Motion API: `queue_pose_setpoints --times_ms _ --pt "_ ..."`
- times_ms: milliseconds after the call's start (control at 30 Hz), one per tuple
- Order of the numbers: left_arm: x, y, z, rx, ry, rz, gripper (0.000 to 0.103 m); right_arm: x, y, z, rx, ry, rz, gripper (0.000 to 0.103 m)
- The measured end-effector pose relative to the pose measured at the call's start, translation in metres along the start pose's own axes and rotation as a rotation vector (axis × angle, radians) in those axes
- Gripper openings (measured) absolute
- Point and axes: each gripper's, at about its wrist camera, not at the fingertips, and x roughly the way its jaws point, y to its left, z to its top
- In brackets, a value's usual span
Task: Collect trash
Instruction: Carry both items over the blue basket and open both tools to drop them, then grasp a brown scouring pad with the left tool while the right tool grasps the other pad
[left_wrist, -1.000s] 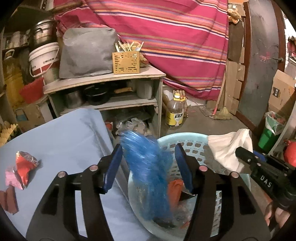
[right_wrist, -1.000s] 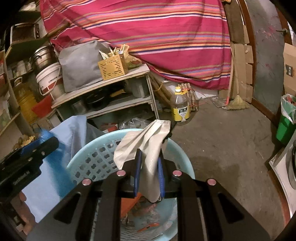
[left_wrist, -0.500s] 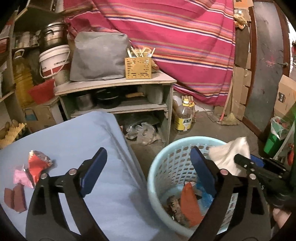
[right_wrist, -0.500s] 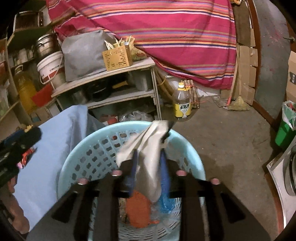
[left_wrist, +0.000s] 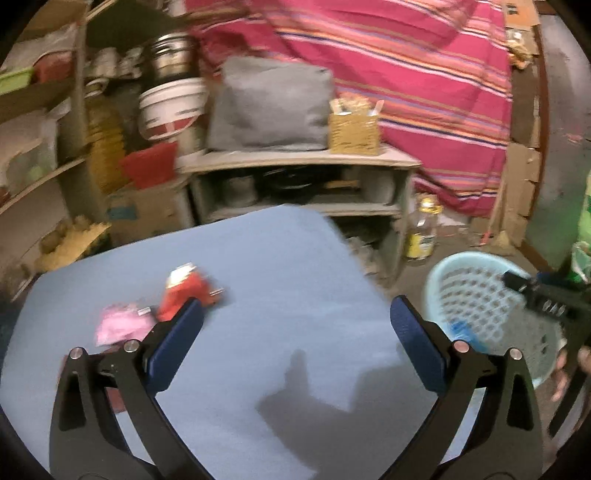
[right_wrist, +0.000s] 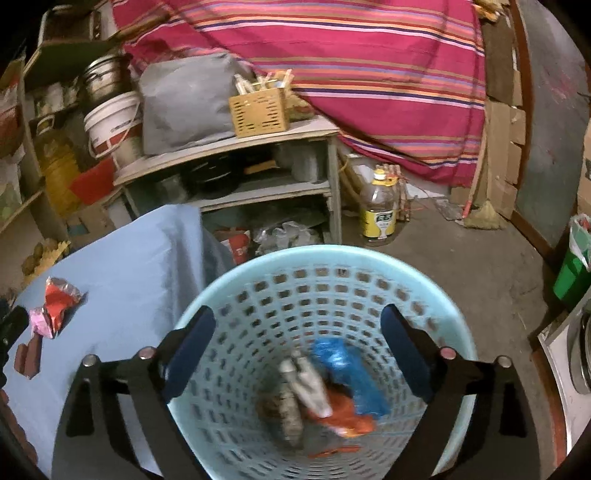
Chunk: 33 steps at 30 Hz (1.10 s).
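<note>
The left gripper (left_wrist: 295, 328) is held over the blue-covered table (left_wrist: 280, 266) with its jaws wide apart and nothing between them. A red wrapper (left_wrist: 183, 291) and a pink wrapper (left_wrist: 122, 326) are seen lying on the cloth beside its left finger. The right gripper (right_wrist: 297, 339) is poised above the light blue basket (right_wrist: 258, 273), jaws spread and empty; a blue bag (right_wrist: 347, 369), an orange wrapper (right_wrist: 343, 413) and other blurred scraps are contained inside.

Two hand-held grippers: left (left_wrist: 295, 339), right (right_wrist: 297, 345). One light-blue basket (right_wrist: 321, 258). Three wrappers on the surface (left_wrist: 277, 266): red (right_wrist: 59, 295), pink (right_wrist: 43, 320), brown (right_wrist: 28, 354). One oil bottle (right_wrist: 378, 208).
</note>
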Motion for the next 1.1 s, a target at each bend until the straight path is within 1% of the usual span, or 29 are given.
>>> queue_pose_setpoints --times_ms 133,167,233,267,333,400,467,600,700,800,867,933,1000,1067,1100 --pt "0.004 0.069 -0.017 -0.038 0.041 0.095 0.098 0.007 0.035 -0.005 -0.040 0.019 0.029 0.090" --pt "0.004 0.081 -0.021 -0.045 0.046 0.116 0.098 0.009 0.047 -0.006 -0.051 0.025 0.040 0.091" --pt "0.006 0.117 -0.030 -0.064 0.061 0.181 0.098 0.011 0.067 -0.010 -0.065 0.028 0.058 0.096" --pt "0.008 0.135 -0.034 -0.077 0.071 0.209 0.098 0.011 0.077 -0.011 -0.068 0.025 0.069 0.096" --pt "0.012 0.161 -0.039 -0.113 0.099 0.226 0.098 0.013 0.097 -0.012 -0.067 0.021 0.092 0.098" --pt "0.015 0.188 -0.043 -0.171 0.128 0.218 0.098 0.015 0.114 -0.014 -0.063 0.014 0.108 0.098" --pt "0.016 0.206 -0.048 -0.197 0.141 0.214 0.098 0.017 0.130 -0.016 -0.063 0.013 0.108 0.098" --pt "0.027 0.230 -0.067 -0.154 0.196 0.231 0.098 0.021 0.163 -0.022 -0.086 0.008 0.060 0.099" --pt "0.033 0.236 -0.080 -0.140 0.243 0.237 0.098 0.022 0.186 -0.026 -0.143 -0.009 0.045 0.098" --pt "0.037 0.240 -0.084 -0.146 0.271 0.198 0.098 0.021 0.203 -0.030 -0.187 -0.014 0.063 0.098" --pt "0.038 0.245 -0.086 -0.163 0.280 0.175 0.098 0.021 0.212 -0.031 -0.196 -0.013 0.080 0.099" --pt "0.045 0.248 -0.086 -0.179 0.312 0.157 0.098 0.022 0.221 -0.033 -0.213 -0.009 0.102 0.098" --pt "0.047 0.252 -0.086 -0.201 0.317 0.137 0.097 0.023 0.227 -0.034 -0.216 -0.003 0.112 0.098" --pt "0.049 0.254 -0.087 -0.210 0.324 0.126 0.095 0.025 0.231 -0.036 -0.199 0.008 0.129 0.098" --pt "0.049 0.255 -0.087 -0.220 0.326 0.108 0.092 0.027 0.232 -0.036 -0.191 0.016 0.136 0.099"
